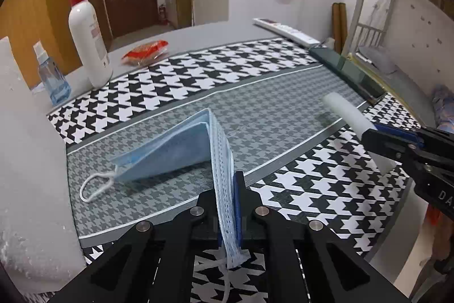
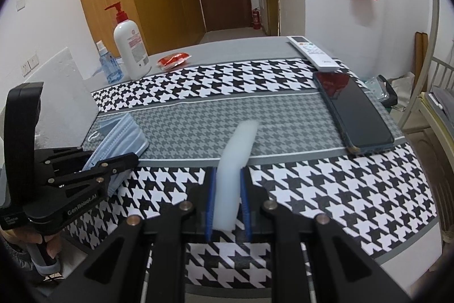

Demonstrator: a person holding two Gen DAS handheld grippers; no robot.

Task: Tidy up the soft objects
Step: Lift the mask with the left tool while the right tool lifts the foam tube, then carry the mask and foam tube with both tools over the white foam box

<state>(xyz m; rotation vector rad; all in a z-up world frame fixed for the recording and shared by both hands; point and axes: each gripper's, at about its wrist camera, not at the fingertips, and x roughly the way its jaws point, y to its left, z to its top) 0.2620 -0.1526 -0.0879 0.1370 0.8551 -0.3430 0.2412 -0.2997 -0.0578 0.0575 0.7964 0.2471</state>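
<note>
A stack of light blue face masks [image 1: 176, 149] lies partly on the houndstooth mat [image 1: 283, 93]. Its near end is lifted, and my left gripper [image 1: 225, 189] is shut on that edge. One white ear loop trails at the left. My right gripper [image 2: 227, 175] is shut on a white foam strip [image 2: 235, 158], which sticks out forward above the mat and bends a little. In the right wrist view the left gripper [image 2: 113, 161] sits at the left with the masks [image 2: 122, 132]. From the left wrist view, the right gripper [image 1: 397, 144] and the foam strip [image 1: 346, 115] are at the right.
A white pump bottle [image 1: 88, 47], a blue spray bottle [image 1: 52, 78] and a red packet [image 1: 144, 51] stand at the table's far left. A remote [image 2: 313, 51] and a dark phone [image 2: 354, 112] lie at the right. A white foam block [image 1: 25, 161] rises close on the left.
</note>
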